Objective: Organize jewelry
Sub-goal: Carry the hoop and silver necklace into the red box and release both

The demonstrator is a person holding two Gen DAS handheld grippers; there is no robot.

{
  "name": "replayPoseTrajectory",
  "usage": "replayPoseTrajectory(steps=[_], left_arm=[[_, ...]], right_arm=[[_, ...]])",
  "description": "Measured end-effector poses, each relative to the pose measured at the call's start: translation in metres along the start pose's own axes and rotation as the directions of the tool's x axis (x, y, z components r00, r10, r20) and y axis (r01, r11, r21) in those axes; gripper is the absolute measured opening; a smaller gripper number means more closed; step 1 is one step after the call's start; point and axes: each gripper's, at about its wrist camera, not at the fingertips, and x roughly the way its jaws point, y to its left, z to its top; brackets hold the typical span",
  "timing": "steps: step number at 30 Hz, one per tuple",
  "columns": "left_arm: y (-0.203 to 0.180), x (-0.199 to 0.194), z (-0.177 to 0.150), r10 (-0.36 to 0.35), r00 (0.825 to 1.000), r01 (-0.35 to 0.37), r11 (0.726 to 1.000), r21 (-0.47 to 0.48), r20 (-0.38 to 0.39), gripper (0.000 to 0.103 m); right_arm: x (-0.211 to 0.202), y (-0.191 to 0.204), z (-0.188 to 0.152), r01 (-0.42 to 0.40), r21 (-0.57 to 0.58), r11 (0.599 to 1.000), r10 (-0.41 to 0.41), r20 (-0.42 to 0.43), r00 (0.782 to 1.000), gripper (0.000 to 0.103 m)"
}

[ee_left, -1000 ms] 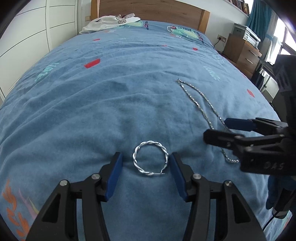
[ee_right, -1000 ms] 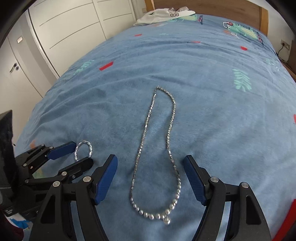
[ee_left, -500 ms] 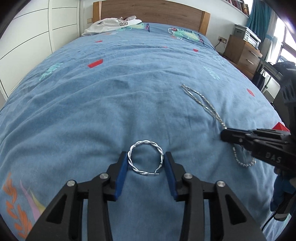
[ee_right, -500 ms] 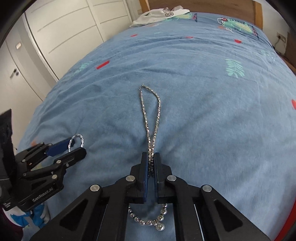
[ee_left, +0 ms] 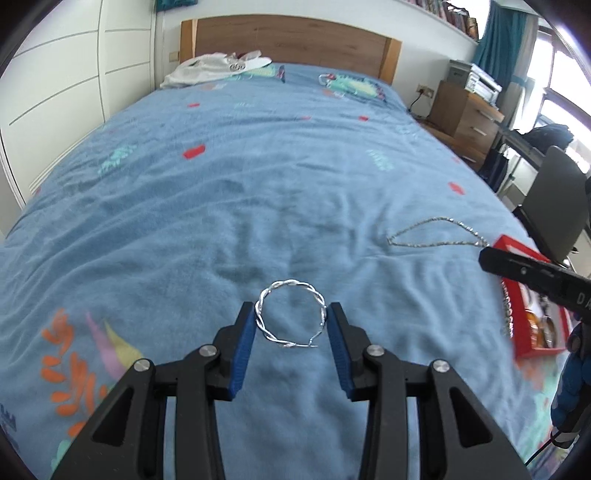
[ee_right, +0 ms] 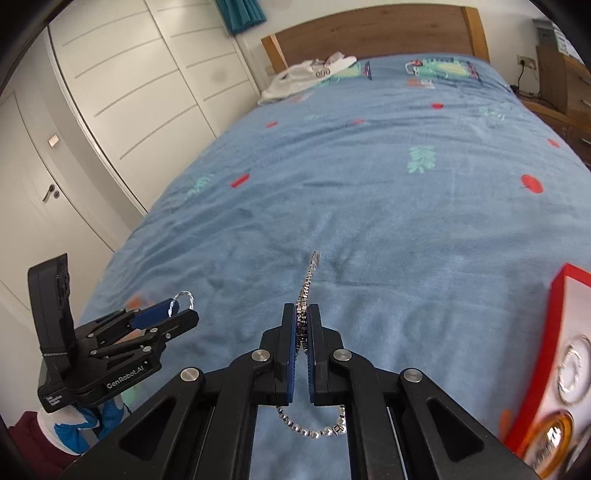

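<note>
Bed w/ wooden headboard fills both views, covered by a blue fleece blanket w/ red patches, teal leaf prints & orange leaf motif at lower left. White crumpled garment lies on blanket at upper left, by headboard. Red-rimmed open jewelry box sits on blanket at right edge, rings inside. Far end of silver chain necklace trails on blanket, mid-right, near box.

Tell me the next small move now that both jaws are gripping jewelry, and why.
Probably carry the right gripper, shut on the silver bead necklace, toward the red jewelry box at its right. The chain's far end still trails on the blue bedspread, so lift higher first.
</note>
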Motion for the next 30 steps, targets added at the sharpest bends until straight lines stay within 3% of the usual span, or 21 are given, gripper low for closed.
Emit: replayPoseTrajectory(steps=[8, 14, 22, 30], left_arm=[[-0.044, -0.063, -0.005, -0.056, 0.997, 0.052, 0.997, 0.062, 0.052, 0.037], [-0.094, -0.084, -0.007, -0.118, 0.991, 0.110, 0.987, 0.118, 0.063, 0.037], [-0.180, -0.067, -0.001, -0.215, 0.976, 0.206, 0.958, 0.201, 0.023, 0.037], [-0.271, -0.015, -0.006, -0.286, 0.956, 0.294, 0.913, 0.284, -0.069, 0.037]], right_arm=[[-0.096, 0.007, -0.012, 0.055, 0.005, 0.998, -0.055, 0.118, 0.992, 0.005], [-0.155, -0.028, -0.028, 0.145, 0.051, 0.988, -0.152, 0.165, 0.975, 0.005], [-0.194, -0.112, -0.052, 0.251, 0.163, 0.954, -0.276, 0.157, 0.948, 0.005], [-0.175, -0.184, -0.066, 0.300, 0.245, 0.922, -0.330, 0.092, 0.939, 0.005]])
